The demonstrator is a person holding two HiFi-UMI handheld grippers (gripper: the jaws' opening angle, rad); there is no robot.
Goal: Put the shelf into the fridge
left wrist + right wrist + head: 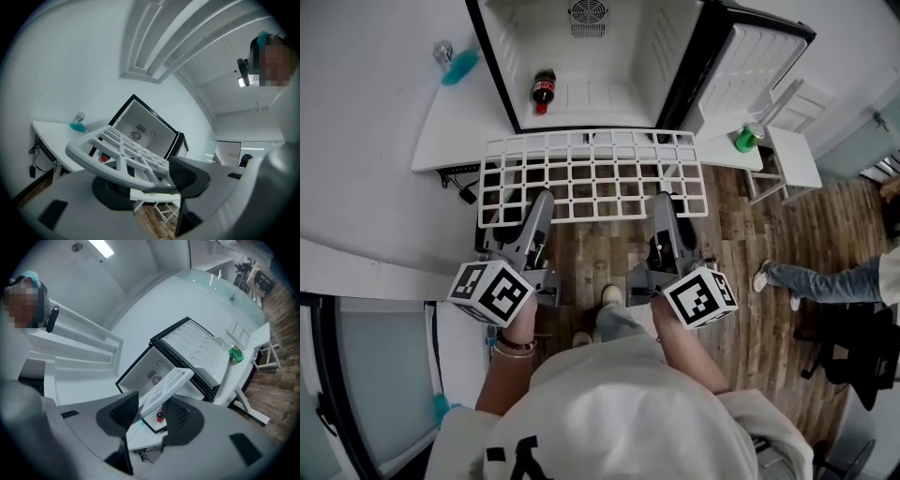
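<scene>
Wood floor lay under the white shelf (592, 141), held level just before the open fridge (609, 75). In its own view the left tool (150, 180) was clamped on the shelf's near rim; the right tool (152, 411) gripped it likewise. Stiff, light and probably slick, the grid seemed best held along that rim.

A dark bottle (543, 91) with a red cap stands in the fridge (619, 56). On the desk (441, 131), a teal item (459, 66) lies toward the left end and a green bottle (746, 140) at the right end. A person's leg (825, 277) rests on the wood floor (750, 244).
</scene>
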